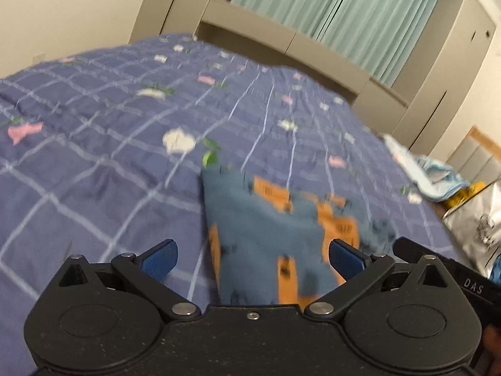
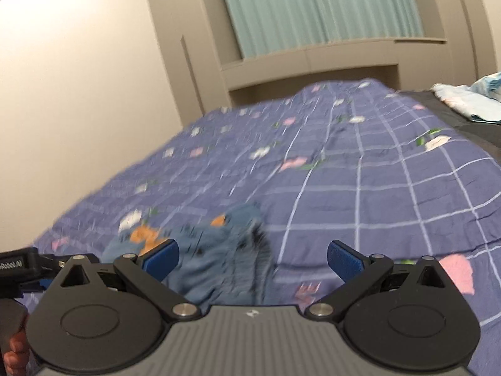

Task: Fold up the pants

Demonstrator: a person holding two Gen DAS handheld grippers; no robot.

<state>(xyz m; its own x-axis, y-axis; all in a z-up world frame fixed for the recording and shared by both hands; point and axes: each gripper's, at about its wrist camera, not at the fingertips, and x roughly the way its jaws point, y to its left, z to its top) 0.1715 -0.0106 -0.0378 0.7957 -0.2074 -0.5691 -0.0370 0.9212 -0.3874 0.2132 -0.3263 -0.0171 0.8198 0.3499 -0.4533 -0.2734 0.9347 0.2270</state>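
Hovering both claws, left claw (image 1: 252, 258) and right claw (image 2: 252, 258), spread wide and empty over the blue-orange pants (image 1: 266, 235) lying bunched on the near bed (image 1: 94, 172), reach step likely; next needs pinching an edge.

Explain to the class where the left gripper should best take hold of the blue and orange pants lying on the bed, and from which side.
Probably at the near edge of the pants, coming in from the near side, low over the bedspread. The left gripper is already open with that edge between its fingers, and the cloth lies flat, so a thin edge pinches more easily than the middle. Blur hides finer folds.
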